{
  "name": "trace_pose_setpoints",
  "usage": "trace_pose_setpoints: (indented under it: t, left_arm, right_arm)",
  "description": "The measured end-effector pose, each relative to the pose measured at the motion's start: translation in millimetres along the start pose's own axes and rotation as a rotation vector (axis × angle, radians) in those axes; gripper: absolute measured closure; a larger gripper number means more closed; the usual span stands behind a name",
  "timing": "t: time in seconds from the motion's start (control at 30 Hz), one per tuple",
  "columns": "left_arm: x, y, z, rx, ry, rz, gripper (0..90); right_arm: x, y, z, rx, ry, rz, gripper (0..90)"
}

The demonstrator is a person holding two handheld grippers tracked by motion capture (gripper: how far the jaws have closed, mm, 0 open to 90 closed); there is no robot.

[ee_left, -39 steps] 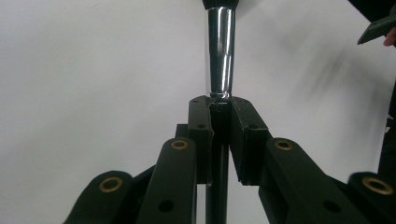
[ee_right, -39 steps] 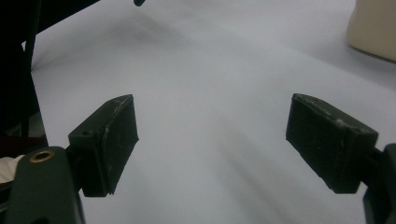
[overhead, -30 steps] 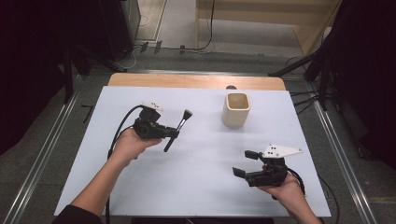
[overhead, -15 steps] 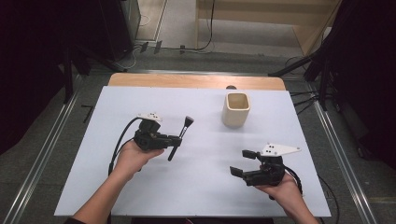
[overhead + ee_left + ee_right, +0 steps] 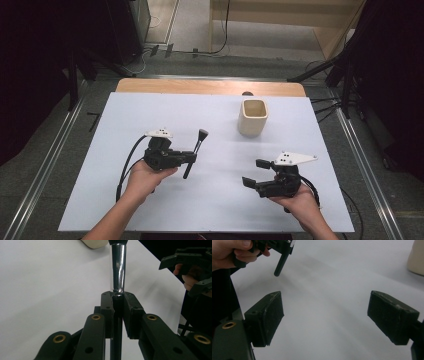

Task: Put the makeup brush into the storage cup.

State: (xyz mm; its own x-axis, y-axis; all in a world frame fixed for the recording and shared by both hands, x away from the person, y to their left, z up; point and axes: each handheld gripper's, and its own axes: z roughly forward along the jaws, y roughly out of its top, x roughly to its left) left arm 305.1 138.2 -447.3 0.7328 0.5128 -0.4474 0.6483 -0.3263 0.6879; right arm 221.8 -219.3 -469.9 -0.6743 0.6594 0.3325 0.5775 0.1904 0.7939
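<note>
From the high view I see the left gripper at about 8 o'clock on the white table sheet, held in the person's left hand. Its jaws are closed tight on a black-handled brush with a chrome ferrule — clamped around the thin black handle, roughly mid-length. The brush runs tilted, head end toward 1 o'clock, butt end toward 7 o'clock, and I read it as lifted off the sheet rather than lying on it.

In the left gripper view the black-handled brush rises straight up out of the pinched jaws, chrome section just above the jaw tips. Bristles are cut off at the top edge, so I can't tell their shape.

The right gripper sits at about 4 o'clock, in the person's right hand, jaws spread wide with nothing between them — in the right gripper view just bare sheet shows between the two black pads. Its jaws point toward 9 o'clock, at the left gripper; the two are well apart.

The cream square-mouthed ceramic cup stands upright at about 1 o'clock, apart from both grippers, interior looks bare from above.
</note>
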Motion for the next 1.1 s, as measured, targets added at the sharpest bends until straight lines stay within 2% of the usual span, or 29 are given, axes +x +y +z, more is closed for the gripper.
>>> trace_pose_setpoints:
  t: [0.13, 0.27, 0.4, 0.5, 0.6, 0.83, 0.97, 1.1]
  left_arm:
    - [-3.7, -4.7, 1.6, -0.003, -0.001, -0.005, 80.3]
    - [-6.4, -7.8, 2.2, -0.016, 0.003, -0.011, 80.2]
    - [-9.1, -10.2, 3.4, -0.012, -0.010, -0.017, 80.2]
    - [-12.7, -12.6, 5.1, -0.026, -0.026, -0.027, 80.2]
    - [-17.1, -15.5, 9.0, -0.018, -0.031, -0.023, 80.3]
    - [-25.4, -20.9, 14.5, -0.043, -0.047, -0.029, 80.3]
    - [-26.0, -25.7, 17.9, -0.057, -0.067, -0.051, 80.2]
    - [-26.9, -27.2, 20.1, -0.063, -0.053, -0.048, 80.2]
  right_arm:
    - [1.0, 2.1, 0.8, -0.003, 0.002, 0.023, 14.5]
    - [3.3, 4.0, 1.6, -0.011, 0.000, 0.021, 14.5]
    - [3.4, 5.8, 3.1, -0.017, -0.005, 0.029, 14.5]
    - [4.9, 6.7, 5.5, -0.019, -0.015, 0.014, 14.5]
    - [5.8, 8.1, 7.5, -0.019, -0.014, 0.016, 14.5]
    - [7.4, 12.0, 12.0, -0.031, 0.001, 0.040, 14.4]
    - [8.7, 14.6, 15.7, -0.031, 0.006, 0.060, 14.2]
    - [13.4, 17.7, 18.5, -0.022, -0.021, 0.043, 13.9]
